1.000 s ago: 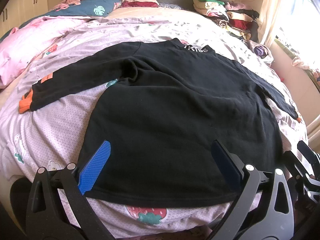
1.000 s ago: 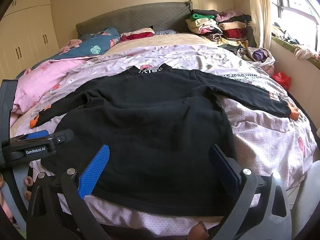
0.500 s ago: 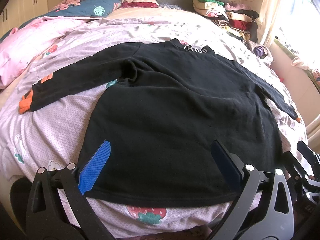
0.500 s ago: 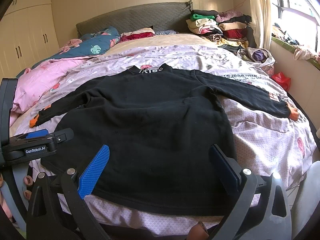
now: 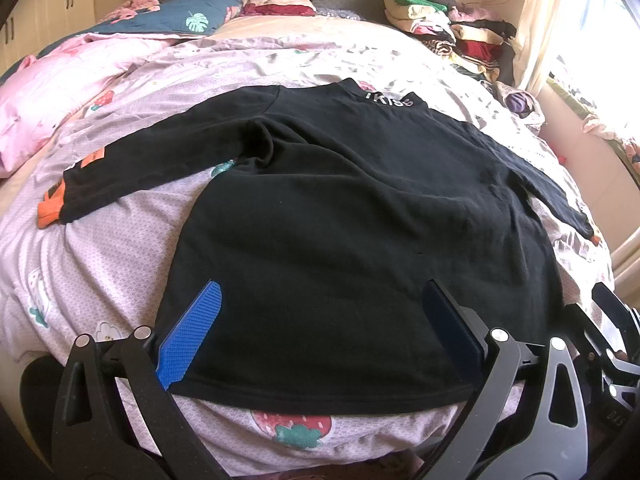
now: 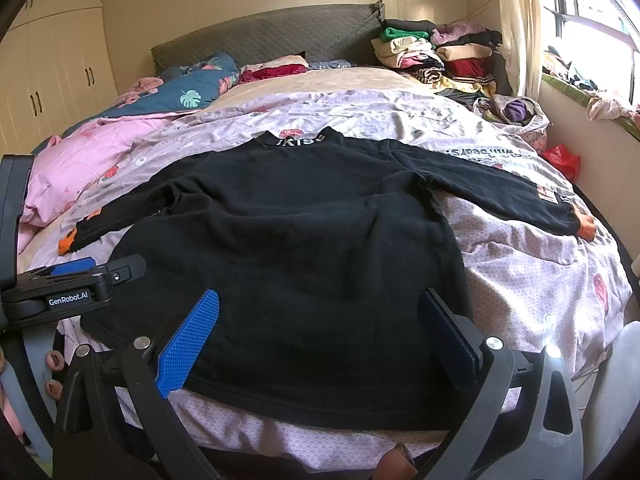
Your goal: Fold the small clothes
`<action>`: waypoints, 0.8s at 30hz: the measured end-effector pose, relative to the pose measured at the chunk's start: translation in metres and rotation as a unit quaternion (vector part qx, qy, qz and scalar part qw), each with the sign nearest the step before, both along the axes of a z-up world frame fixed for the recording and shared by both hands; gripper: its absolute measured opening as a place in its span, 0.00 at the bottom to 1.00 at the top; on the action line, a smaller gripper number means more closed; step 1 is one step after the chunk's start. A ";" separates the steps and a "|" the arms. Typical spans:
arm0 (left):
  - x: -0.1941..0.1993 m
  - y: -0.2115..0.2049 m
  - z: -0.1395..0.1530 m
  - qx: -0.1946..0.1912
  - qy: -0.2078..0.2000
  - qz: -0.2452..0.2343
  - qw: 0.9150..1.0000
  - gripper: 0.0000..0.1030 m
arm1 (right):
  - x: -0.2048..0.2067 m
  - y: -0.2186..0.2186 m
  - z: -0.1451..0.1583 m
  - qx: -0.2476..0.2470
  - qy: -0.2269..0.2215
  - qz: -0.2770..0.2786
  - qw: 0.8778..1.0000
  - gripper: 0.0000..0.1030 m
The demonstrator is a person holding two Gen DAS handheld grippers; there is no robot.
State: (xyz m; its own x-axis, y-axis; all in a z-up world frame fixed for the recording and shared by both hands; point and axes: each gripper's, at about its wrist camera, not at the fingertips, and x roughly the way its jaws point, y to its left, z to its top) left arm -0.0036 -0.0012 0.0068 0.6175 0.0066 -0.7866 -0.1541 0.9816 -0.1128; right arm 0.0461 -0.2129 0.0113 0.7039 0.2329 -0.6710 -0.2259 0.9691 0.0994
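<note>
1. Plainly spread flat: black long-sleeved top (image 5: 360,240) lying back-up on the lilac strawberry-print duvet (image 5: 100,260), collar with white lettering at the far end, hem nearest both cameras.
2. Stretched out to either side: left sleeve (image 5: 152,168) and right sleeve (image 6: 500,192), each ending in an orange cuff (image 6: 586,226).
3. Left gripper (image 5: 320,332): jaws wide apart, hovering low over the hem; blue-padded fingers (image 5: 192,336) straddling the left half of the hem, nothing between them. Contact with the cloth cannot be told.
4. Right gripper (image 6: 320,336): likewise spread wide, holding nothing, fingers (image 6: 190,336) set over the hem toward the right half of the garment.
5. Seen from the right wrist: body of the left gripper (image 6: 76,296) just beside the top's near left corner.
6. Further back: pink quilt (image 6: 80,172) at the left, grey padded headboard (image 6: 272,36), pile of folded clothes (image 6: 432,56) at the far right beside the window (image 6: 592,4).
</note>
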 end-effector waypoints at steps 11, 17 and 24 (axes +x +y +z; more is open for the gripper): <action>0.000 -0.002 0.001 0.002 -0.001 0.000 1.000 0.92 | 0.000 -0.002 0.000 0.001 0.000 -0.001 1.000 0.96; 0.005 -0.004 0.003 0.003 -0.003 -0.001 1.000 0.92 | 0.001 -0.002 0.000 0.001 0.000 -0.002 1.000 0.96; 0.023 -0.001 0.009 0.006 -0.006 -0.005 1.000 0.92 | 0.018 -0.007 0.008 0.007 0.002 -0.008 1.000 0.96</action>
State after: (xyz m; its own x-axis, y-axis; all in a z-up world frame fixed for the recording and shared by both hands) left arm 0.0191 -0.0025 0.0163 0.6275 0.0092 -0.7786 -0.1430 0.9843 -0.1036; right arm 0.0636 -0.2201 0.0196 0.7044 0.2311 -0.6711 -0.2102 0.9710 0.1137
